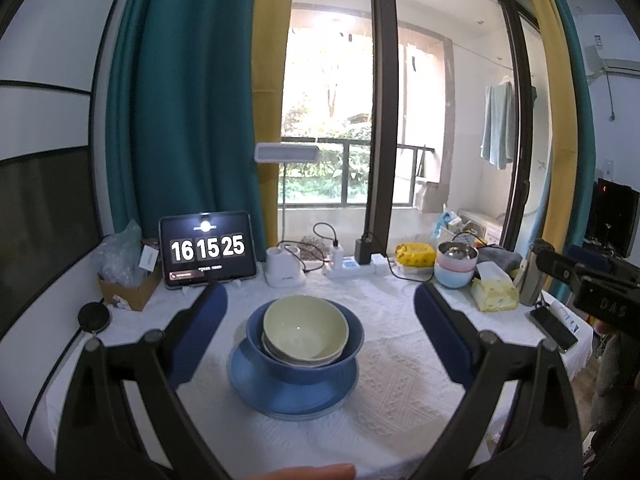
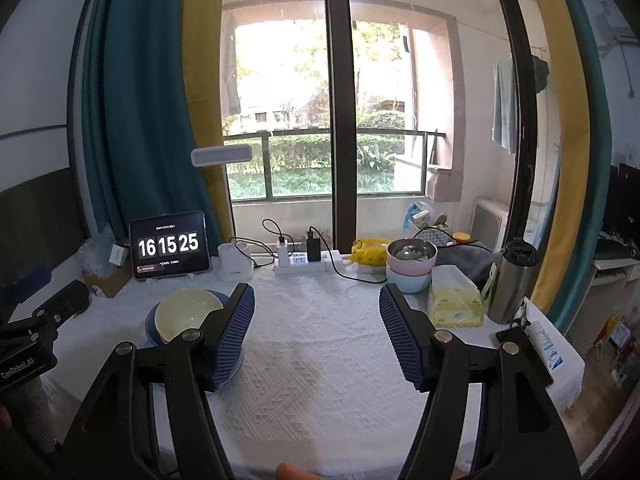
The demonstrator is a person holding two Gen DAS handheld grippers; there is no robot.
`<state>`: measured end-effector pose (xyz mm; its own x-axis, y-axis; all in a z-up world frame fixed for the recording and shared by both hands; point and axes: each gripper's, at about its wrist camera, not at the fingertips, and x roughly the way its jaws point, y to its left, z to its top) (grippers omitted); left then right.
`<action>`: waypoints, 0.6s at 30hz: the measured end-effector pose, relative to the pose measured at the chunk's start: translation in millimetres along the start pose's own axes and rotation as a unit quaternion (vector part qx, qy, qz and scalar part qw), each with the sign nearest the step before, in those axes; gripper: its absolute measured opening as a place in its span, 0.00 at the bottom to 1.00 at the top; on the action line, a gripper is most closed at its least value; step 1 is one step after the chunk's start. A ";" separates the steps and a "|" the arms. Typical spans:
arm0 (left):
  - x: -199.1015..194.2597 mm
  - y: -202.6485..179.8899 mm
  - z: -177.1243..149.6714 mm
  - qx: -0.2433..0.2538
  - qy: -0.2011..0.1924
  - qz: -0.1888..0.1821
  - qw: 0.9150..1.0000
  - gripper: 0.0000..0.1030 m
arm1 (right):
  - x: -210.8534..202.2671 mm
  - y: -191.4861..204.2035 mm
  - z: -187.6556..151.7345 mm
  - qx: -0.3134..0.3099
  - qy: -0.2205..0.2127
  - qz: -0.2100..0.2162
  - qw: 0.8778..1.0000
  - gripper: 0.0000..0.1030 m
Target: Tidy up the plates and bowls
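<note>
Sitting upright, mouth up: pale green bowl [image 1: 305, 332] nested in blue bowl [image 1: 260, 344] on blue plate [image 1: 256, 384]; both grippers' fingers [image 1: 200, 328] [image 2: 234, 332] spread, empty.

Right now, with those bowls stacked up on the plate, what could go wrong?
The pale green bowl sits tilted inside the blue bowl, so lifting the blue plate underneath might make it slide or tip. Further back, charger cables trail across the white tablecloth near another stack of bowls; a passing hand-held gripper could snag them.
</note>
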<state>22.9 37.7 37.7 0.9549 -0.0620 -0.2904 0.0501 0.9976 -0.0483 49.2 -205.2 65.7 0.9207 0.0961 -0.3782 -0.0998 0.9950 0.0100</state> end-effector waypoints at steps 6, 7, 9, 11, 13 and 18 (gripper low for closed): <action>1.7 0.0 -1.2 0.001 0.001 0.005 1.000 0.93 | 0.8 0.2 0.4 0.001 0.001 0.000 1.000 0.66; 2.1 0.0 -1.3 0.002 0.002 0.005 1.000 0.93 | 1.2 -0.1 0.3 0.001 0.002 0.000 1.000 0.66; 2.2 -0.2 -1.8 0.002 0.002 0.005 1.000 0.93 | 1.5 -0.3 0.3 0.001 0.003 0.001 1.000 0.66; 1.7 -1.6 -3.6 0.004 0.003 0.005 1.000 0.93 | 2.8 -0.3 0.1 0.002 0.004 0.000 1.000 0.66; 1.3 -2.6 -4.4 0.005 0.004 0.005 1.000 0.93 | 3.3 -0.3 0.1 0.002 0.004 0.000 1.000 0.66; 1.0 -4.6 -4.7 0.005 0.004 0.005 1.000 0.93 | 4.3 0.2 -0.7 0.004 0.006 0.000 1.000 0.66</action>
<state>22.2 33.0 33.2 0.9528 -0.0515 -0.2992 0.0425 0.9984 -0.0364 52.9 -204.5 63.4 0.9162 0.0955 -0.3892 -0.0966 0.9952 0.0168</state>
